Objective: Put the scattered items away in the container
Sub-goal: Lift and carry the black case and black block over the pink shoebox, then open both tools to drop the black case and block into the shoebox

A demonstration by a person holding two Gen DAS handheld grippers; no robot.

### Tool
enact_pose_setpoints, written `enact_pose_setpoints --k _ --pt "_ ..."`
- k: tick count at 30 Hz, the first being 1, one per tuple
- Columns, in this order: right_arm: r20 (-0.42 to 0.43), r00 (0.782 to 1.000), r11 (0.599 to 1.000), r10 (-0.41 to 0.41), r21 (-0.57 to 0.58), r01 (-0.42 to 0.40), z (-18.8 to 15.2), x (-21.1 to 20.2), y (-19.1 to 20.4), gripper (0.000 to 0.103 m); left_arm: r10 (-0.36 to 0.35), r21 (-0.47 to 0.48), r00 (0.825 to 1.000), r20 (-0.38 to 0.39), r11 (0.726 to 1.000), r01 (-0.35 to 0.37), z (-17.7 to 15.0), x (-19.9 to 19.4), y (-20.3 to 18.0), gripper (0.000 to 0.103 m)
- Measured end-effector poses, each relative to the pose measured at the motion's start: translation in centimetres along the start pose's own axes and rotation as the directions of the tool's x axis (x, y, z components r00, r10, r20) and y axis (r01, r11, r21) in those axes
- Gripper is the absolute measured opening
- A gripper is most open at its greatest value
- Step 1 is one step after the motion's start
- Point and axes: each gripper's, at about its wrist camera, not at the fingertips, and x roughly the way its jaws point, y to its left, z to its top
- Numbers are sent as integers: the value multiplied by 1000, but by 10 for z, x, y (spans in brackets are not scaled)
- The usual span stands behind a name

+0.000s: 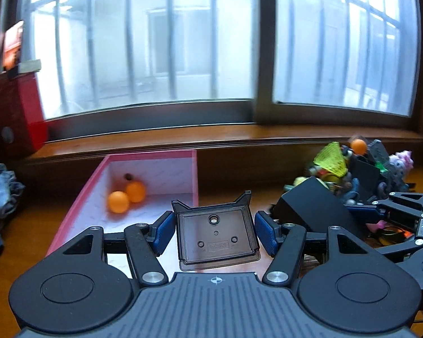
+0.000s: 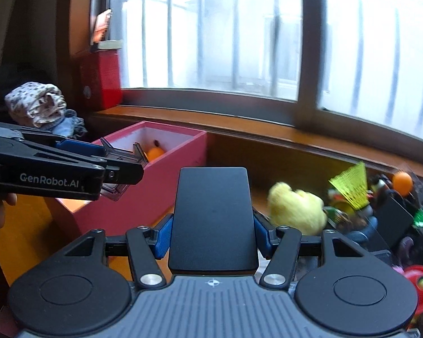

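A: Where do we stand; what have we got in hand?

B: We are mid-carry with both; our left gripper [image 1: 214, 232] has its blue pads pressed on the sides of a smoky clear plastic tray [image 1: 215, 229], jaws partly closed to its width; our right gripper [image 2: 213, 236] is clamped the same way on a flat black box [image 2: 213, 219], roughly half open around it.

A: And the container?

B: The pink box [image 1: 196, 169] sits below the window sill [image 1: 239, 135], open-topped, with two orange balls [image 1: 127, 197] already on its floor; in the right wrist view the left gripper's tray hangs just over the box's near rim; the black box looks to be outside it still, on the pile's side.

A: So the step is delivery, not picking?

B: We judge so; next we need the left load brought fully over the opening, then the jaws widened to let the tray fall clear of the wall; the right should follow once the left is out of the way, since the two grippers are close together.

A: What remains after that?

B: Plenty; the pile [image 2: 366, 205] with a yellow plush [image 2: 299, 211] and another ball [image 2: 402, 181] lies well apart from the box.
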Motion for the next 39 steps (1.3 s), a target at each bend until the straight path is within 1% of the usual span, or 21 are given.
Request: enact_pose_setpoints --k 8,17,22,28,32,37,39 --pt "33 998 997 62 -42 -60 21 11 32 60 73 -35 997 -3 997 -73 -4 -8 35 62" --pt "61 991 990 116 -88 -111 39 25 68 60 128 -45 992 -18 991 -129 -13 -11 66 62" --pt "69 987 985 145 -109 -137 49 34 83 60 170 -40 985 -20 984 -171 -15 -12 80 62" --pt "52 982 976 181 -128 -173 54 48 95 60 194 -52 980 -34 979 -196 -16 -8 92 63" --pt "27 979 973 200 -121 -195 52 56 98 60 207 -65 977 -40 976 -209 -18 -6 97 68" --pt "1 978 972 209 -111 -208 48 59 98 61 221 -72 975 -39 972 -223 -19 -7 99 71" --pt "-3 977 971 214 -107 -213 47 59 98 62 227 -77 973 -37 970 -229 -19 -9 99 72"
